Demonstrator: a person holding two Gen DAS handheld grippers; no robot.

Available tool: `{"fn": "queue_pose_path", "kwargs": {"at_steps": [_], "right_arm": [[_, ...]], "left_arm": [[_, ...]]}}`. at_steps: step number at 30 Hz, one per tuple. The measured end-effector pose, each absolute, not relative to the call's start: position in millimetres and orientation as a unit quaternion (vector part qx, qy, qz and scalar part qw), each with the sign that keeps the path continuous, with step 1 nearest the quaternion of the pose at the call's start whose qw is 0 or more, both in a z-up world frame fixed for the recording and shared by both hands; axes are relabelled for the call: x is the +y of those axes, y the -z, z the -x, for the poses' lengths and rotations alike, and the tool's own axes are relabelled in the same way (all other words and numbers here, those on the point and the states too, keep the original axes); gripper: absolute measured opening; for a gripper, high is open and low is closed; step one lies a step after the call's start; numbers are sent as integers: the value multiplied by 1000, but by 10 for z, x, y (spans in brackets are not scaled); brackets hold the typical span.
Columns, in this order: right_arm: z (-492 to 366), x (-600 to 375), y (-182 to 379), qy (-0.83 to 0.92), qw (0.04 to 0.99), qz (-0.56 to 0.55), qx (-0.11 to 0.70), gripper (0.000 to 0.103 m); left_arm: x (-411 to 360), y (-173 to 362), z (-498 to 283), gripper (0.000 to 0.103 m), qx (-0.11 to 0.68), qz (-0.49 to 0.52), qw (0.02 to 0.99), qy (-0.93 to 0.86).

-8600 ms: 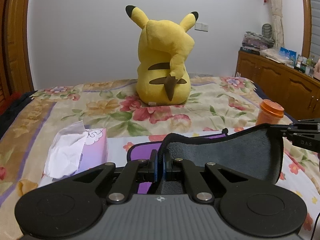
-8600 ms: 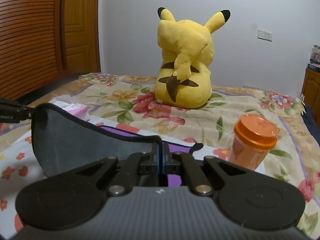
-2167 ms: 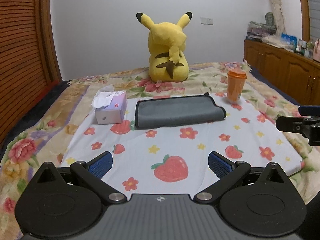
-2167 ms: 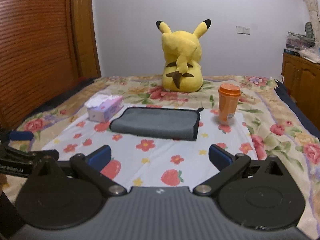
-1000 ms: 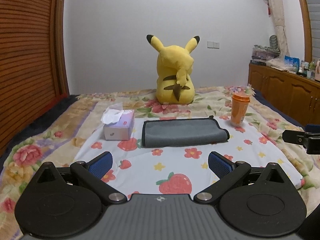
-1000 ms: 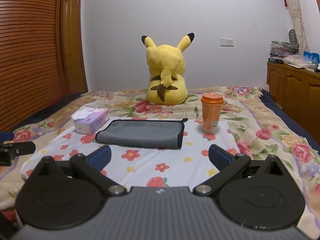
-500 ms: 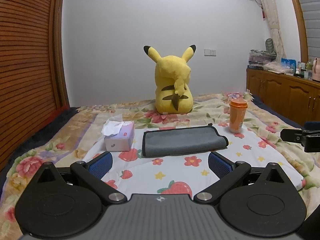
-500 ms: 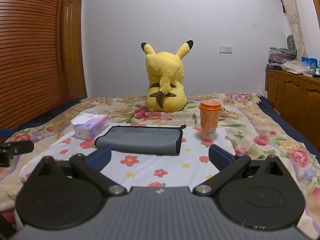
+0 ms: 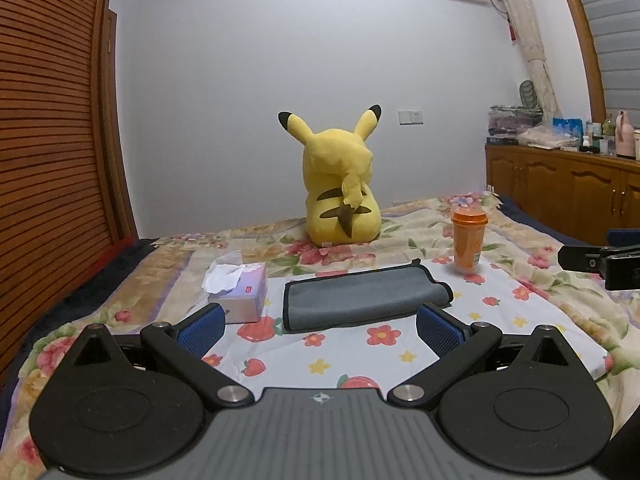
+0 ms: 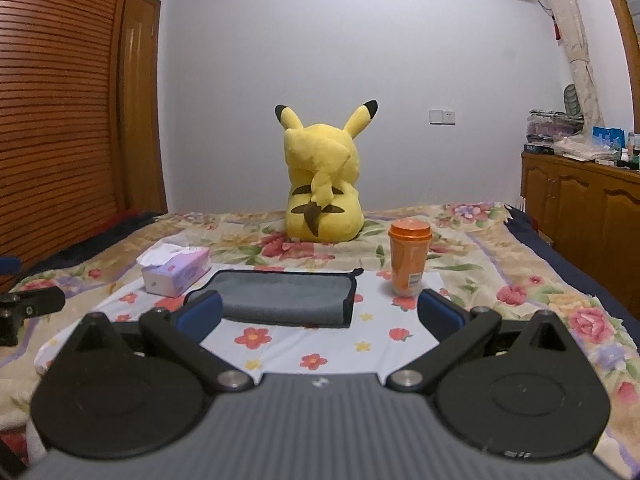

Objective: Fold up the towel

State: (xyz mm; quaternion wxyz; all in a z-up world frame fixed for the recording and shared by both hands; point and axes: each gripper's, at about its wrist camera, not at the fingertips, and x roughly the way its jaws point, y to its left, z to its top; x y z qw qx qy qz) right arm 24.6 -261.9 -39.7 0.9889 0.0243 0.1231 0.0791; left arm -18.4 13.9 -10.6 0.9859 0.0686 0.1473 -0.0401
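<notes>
A grey towel point(image 9: 360, 296) with a dark edge lies folded flat on the white flowered sheet point(image 9: 500, 320) on the bed; it also shows in the right wrist view point(image 10: 284, 298). My left gripper point(image 9: 320, 328) is open and empty, held back from the towel near the bed's front. My right gripper point(image 10: 320, 316) is open and empty, also well short of the towel. The right gripper's tip shows at the right edge of the left wrist view point(image 9: 596, 258). The left gripper's tip shows at the left edge of the right wrist view point(image 10: 28, 304).
A tissue box point(image 9: 240, 292) sits left of the towel. An orange cup with a lid point(image 9: 468, 240) stands to its right. A yellow Pikachu plush point(image 9: 340, 188) sits behind. A wooden cabinet point(image 9: 568, 192) with clutter runs along the right; a wooden slatted wall point(image 9: 48, 160) is left.
Both grippers have drawn back and tilted up a little, so the towel and bed sit lower and smaller in view. Both stay open; the towel has not moved.
</notes>
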Motion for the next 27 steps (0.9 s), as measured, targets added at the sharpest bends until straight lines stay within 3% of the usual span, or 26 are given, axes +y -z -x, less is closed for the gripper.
{"fn": "queue_pose_path", "kwargs": {"at_steps": [27], "right_arm": [[-253, -2618, 400, -78, 989, -23, 122, 103]], "left_arm": [[153, 111, 181, 103, 149, -64, 986, 38]]}}
